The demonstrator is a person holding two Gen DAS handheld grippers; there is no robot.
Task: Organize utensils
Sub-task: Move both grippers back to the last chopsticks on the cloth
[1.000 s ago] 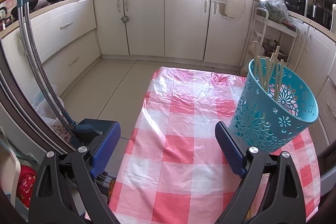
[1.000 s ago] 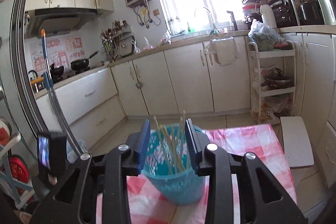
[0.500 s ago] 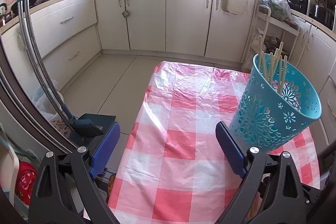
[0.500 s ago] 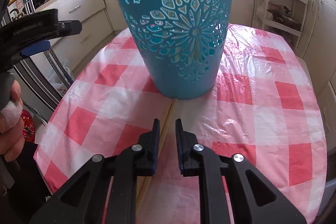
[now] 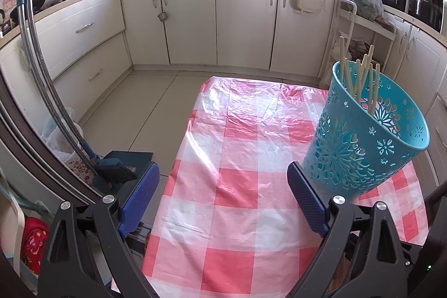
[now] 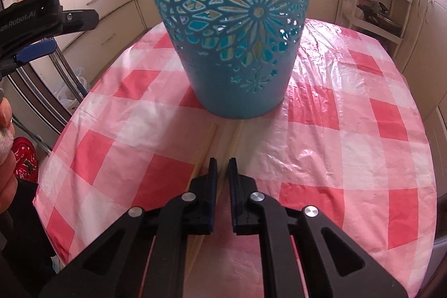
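A teal cut-out basket (image 5: 366, 141) stands on the red-and-white checked tablecloth (image 5: 237, 186) and holds several pale chopsticks (image 5: 360, 77). It fills the top of the right wrist view (image 6: 237, 27). Two loose chopsticks (image 6: 206, 147) lie on the cloth in front of the basket. My right gripper (image 6: 222, 166) is low over them with a narrow gap between its jaws; one chopstick (image 6: 234, 141) runs into that gap. My left gripper (image 5: 223, 183) is wide open and empty, left of the basket, and also shows in the right wrist view (image 6: 36, 18).
The table's left edge (image 5: 178, 169) drops to a tiled floor with a dustpan and broom (image 5: 117, 166). White kitchen cabinets (image 5: 218, 18) line the back wall. A white shelf rack (image 5: 360, 32) stands behind the basket.
My right gripper dropped from above the basket rim to the cloth in front of it and its jaws narrowed over the loose chopsticks. My left gripper stayed open and barely moved.
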